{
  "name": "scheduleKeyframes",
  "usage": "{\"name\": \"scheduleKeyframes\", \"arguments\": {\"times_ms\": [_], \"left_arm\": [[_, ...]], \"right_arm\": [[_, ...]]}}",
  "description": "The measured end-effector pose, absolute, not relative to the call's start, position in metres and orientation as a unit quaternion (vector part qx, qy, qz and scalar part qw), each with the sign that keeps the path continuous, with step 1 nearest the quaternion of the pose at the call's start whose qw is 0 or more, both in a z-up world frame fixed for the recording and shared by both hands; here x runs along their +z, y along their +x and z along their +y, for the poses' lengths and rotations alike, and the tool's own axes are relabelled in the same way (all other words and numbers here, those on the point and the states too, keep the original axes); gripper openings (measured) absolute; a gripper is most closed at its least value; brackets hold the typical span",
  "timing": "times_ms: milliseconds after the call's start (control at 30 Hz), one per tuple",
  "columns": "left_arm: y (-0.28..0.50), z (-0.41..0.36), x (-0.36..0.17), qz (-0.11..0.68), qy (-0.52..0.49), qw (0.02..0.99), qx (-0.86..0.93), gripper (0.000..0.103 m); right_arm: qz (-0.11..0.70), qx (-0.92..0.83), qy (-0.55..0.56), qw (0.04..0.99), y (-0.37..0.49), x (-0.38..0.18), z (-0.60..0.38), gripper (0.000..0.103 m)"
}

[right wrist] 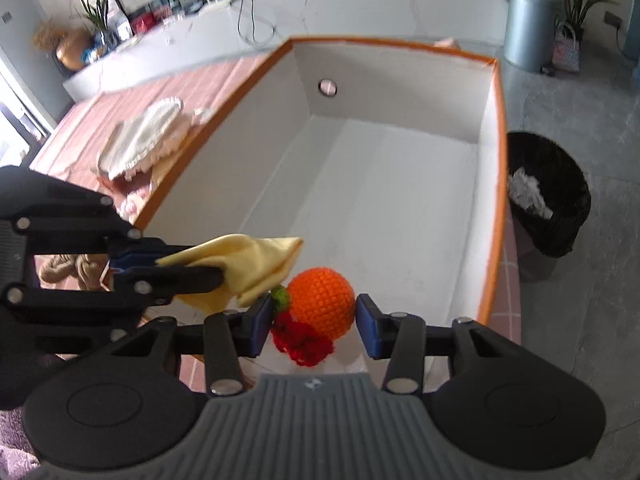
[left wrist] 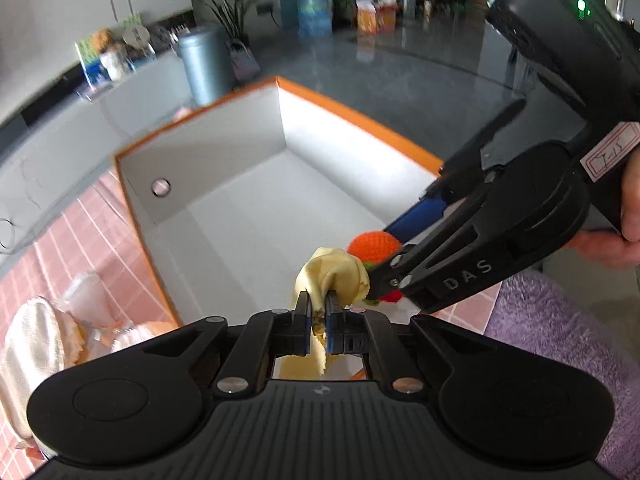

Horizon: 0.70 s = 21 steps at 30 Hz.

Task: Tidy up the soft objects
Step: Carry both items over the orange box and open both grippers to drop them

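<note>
My left gripper [left wrist: 318, 312] is shut on a yellow cloth [left wrist: 334, 276], held over the near edge of a white box with an orange rim [left wrist: 352, 116]. The cloth also shows in the right wrist view [right wrist: 248, 264], with the left gripper [right wrist: 208, 268] coming in from the left. My right gripper [right wrist: 314, 316] is open around an orange crocheted ball [right wrist: 322, 300] with red and green crochet parts [right wrist: 300, 340]; the pads stand beside the ball, with a gap on the right side. The ball also shows in the left wrist view [left wrist: 372, 244]. The box [right wrist: 498, 160] is empty inside.
The box stands on a pink checked cloth [left wrist: 80, 236]. A cream knitted item [right wrist: 144, 136] and other soft things lie left of the box. A purple fluffy mat [left wrist: 560, 332] is at the right. A black waste bin [right wrist: 548, 196] and a grey bin [right wrist: 528, 24] stand on the floor.
</note>
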<state>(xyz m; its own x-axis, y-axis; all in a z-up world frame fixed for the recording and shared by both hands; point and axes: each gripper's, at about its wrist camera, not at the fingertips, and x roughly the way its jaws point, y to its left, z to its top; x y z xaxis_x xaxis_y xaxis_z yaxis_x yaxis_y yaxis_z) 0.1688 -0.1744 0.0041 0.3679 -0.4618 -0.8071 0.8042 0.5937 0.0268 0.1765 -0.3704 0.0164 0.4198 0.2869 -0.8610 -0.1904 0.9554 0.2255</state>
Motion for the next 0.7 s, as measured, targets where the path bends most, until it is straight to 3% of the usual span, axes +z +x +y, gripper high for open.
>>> {"name": "scheduleKeyframes", "arguments": {"times_ms": [500, 700], "left_arm": [[0.187, -0.180, -0.009, 0.449, 0.235, 0.761, -0.404, 0.009], [0.189, -0.179, -0.006, 0.448, 0.223, 0.767, -0.402, 0.026]], "right_arm": [[0.588, 0.154, 0.029, 0.793, 0.209, -0.015, -0.351, 0.047], [0.599, 0.147, 0.032, 0.787, 0.210, -0.018, -0.351, 0.047]]}}
